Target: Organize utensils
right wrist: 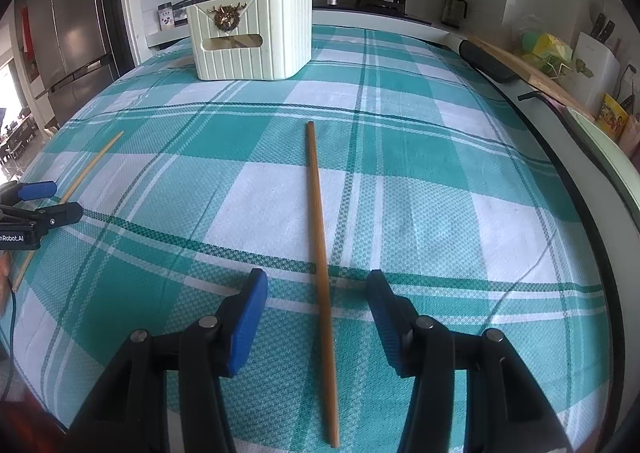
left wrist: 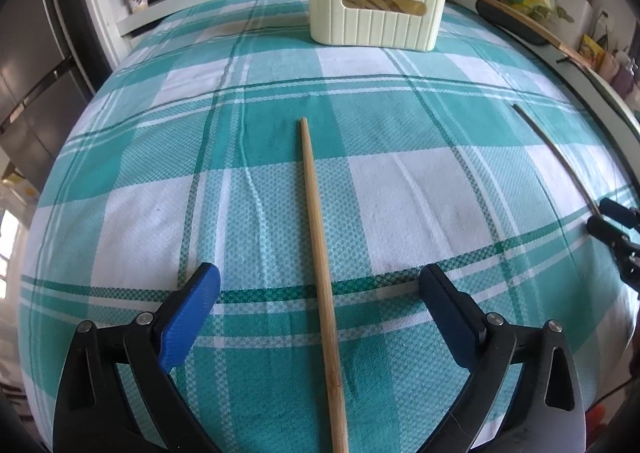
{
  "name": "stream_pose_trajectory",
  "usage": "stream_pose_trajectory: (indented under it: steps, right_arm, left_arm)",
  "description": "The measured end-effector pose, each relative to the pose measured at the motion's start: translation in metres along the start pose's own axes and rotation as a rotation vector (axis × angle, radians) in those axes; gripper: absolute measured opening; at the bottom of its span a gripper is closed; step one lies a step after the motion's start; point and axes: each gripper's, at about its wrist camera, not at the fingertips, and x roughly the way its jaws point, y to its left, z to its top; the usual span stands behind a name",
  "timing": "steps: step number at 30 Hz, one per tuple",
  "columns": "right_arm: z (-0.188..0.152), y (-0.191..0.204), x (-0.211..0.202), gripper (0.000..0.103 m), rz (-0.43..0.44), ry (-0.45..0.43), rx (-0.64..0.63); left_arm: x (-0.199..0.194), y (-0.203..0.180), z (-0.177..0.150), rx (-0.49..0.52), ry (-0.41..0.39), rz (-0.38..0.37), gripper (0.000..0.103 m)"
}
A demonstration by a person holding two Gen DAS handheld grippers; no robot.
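Kitchen counters ring a table (left wrist: pixel 120 189) draped in a teal-and-white checked cloth, with a gas stove and pans at the far wall. Each pair of tongs stands apart with nothing between the pads but air and one chopstick lying flat on the cloth. The left tongs (left wrist: pixel 320 301) straddle a pale bamboo chopstick (left wrist: pixel 320 273), which runs straight ahead from between the jaws, its tip pointing away toward the holder. The right tongs (right wrist: pixel 318 301) likewise bracket a darker brown chopstick (right wrist: pixel 320 237), also lengthwise along the line of the fingers (a convenient lie, since closing the jaws would pinch the shaft across its width).

Well ahead of both tongs, at the far end of the table, stands a cream ribbed utensil holder (left wrist: pixel 380 13) with a gold ornament and a slot in its front; chopstick ends already poke from its top. That is presumably where these two are bound.

Both tongs seem lined up for a grasp not yet made; the thin round sticks could roll or slip if pinched off-centre.
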Motion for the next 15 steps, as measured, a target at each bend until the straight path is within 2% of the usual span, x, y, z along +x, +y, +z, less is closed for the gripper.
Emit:
stream_pose_trajectory:
  steps: [11, 15]
  right_arm:
    - [0.0006, 0.0001, -0.0013, 0.053, -0.006, 0.001, 0.005]
    - [0.0024, -0.0007, -0.0009, 0.053, 0.004, 0.027, 0.001]
  left_arm:
    - [0.0011, 0.0006, -0.0005, 0.002, 0.001, -0.001, 0.103]
    - [0.0012, 0.0016, 0.0004, 0.031, 0.027, -0.022, 0.103]
